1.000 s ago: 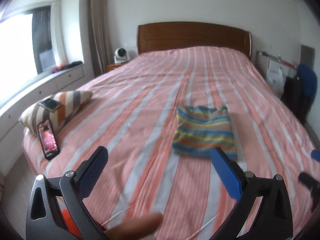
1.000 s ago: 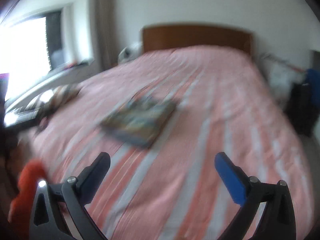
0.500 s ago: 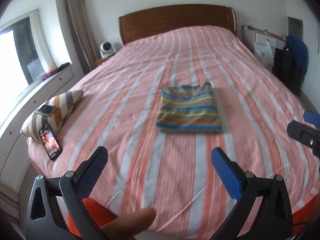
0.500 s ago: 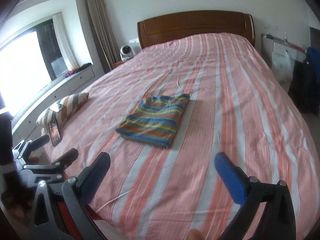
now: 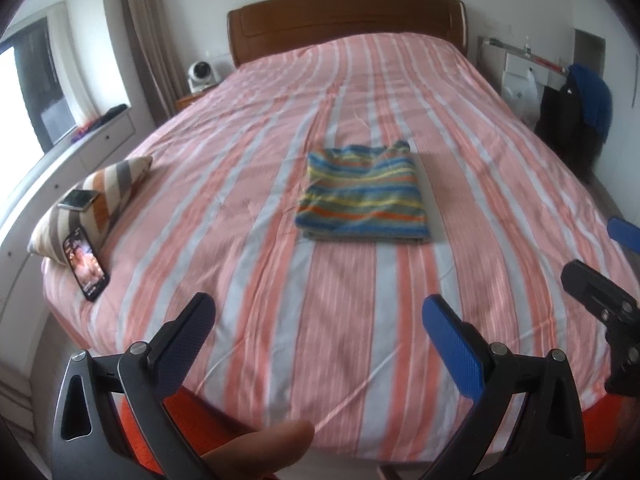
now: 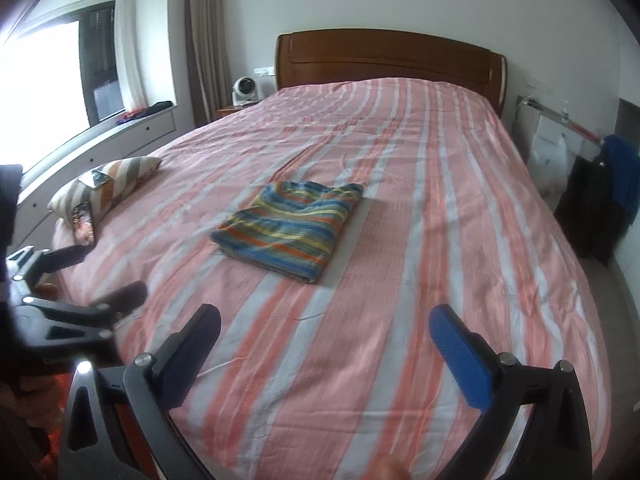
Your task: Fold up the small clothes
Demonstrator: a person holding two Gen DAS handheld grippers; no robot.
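Left wrist view: the left claw (image 5: 318, 332) is spread wide and holds nothing, hanging above the foot of the bed (image 5: 500, 128); the striped garment (image 5: 362, 196) lies folded in a flat rectangle mid-bed, well apart from the pillow (image 5: 108, 188) and phone (image 5: 86, 264); it looks soft, light and limp, best pinched at an edge or corner, though blur hides its layers; half a second ago it sat nearer, so this claw has drawn back.

Right wrist view: the right claw (image 6: 326, 342) likewise gapes empty; the garment lies ahead to the left; the left claw (image 6: 76, 280) has moved closer in at the left edge.
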